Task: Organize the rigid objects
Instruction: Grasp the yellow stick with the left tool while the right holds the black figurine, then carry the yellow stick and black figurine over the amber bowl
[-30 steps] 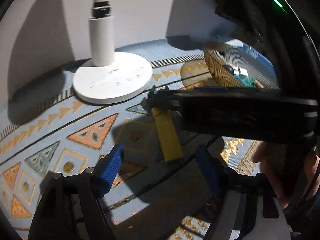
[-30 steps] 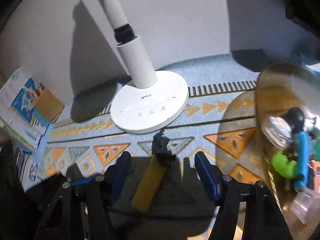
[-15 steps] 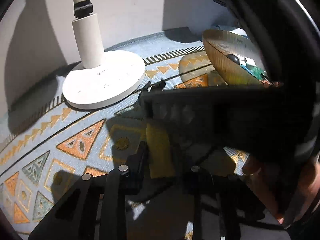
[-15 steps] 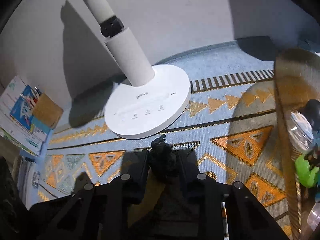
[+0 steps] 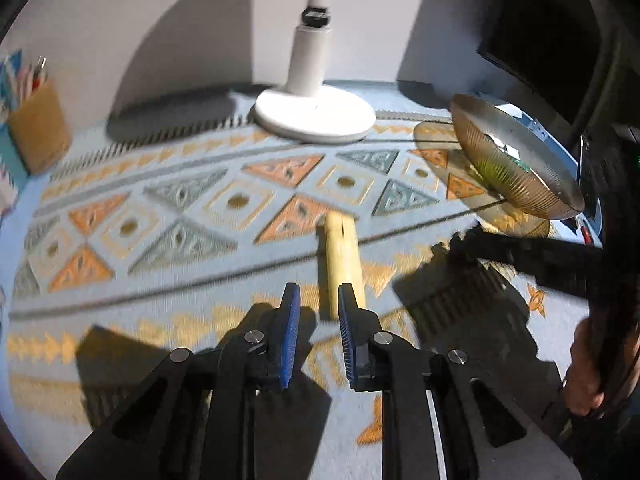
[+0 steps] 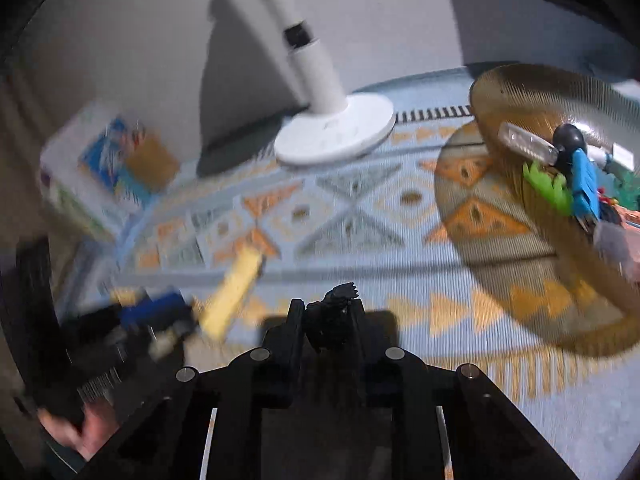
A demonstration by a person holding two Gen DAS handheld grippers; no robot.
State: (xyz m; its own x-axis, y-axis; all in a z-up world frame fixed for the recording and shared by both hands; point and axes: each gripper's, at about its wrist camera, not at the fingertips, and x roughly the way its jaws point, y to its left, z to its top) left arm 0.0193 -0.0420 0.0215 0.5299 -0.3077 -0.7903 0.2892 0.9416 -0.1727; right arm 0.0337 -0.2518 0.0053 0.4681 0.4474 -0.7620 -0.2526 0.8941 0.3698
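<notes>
A yellow stick-shaped piece (image 5: 343,256) lies on the patterned cloth just ahead of my left gripper (image 5: 319,304), whose blue-padded fingers stand slightly apart and hold nothing. It also shows in the right wrist view (image 6: 232,296), blurred. My right gripper (image 6: 325,312) is shut on a small black jagged piece (image 6: 340,300) and holds it above the cloth. A ribbed amber glass bowl (image 6: 520,280) at the right holds several small toys, among them a blue one (image 6: 585,184) and a green one (image 6: 546,188).
A white lamp base (image 5: 316,114) with its stem stands at the back centre. A tan pen holder (image 5: 38,128) and a printed box (image 6: 92,172) sit at the left. The bowl's rim (image 5: 516,160) is at the right in the left wrist view.
The black piece has come off the yellow stick and risen in my right gripper, which swung right toward the bowl. My left gripper let go of the stick and drew back.
</notes>
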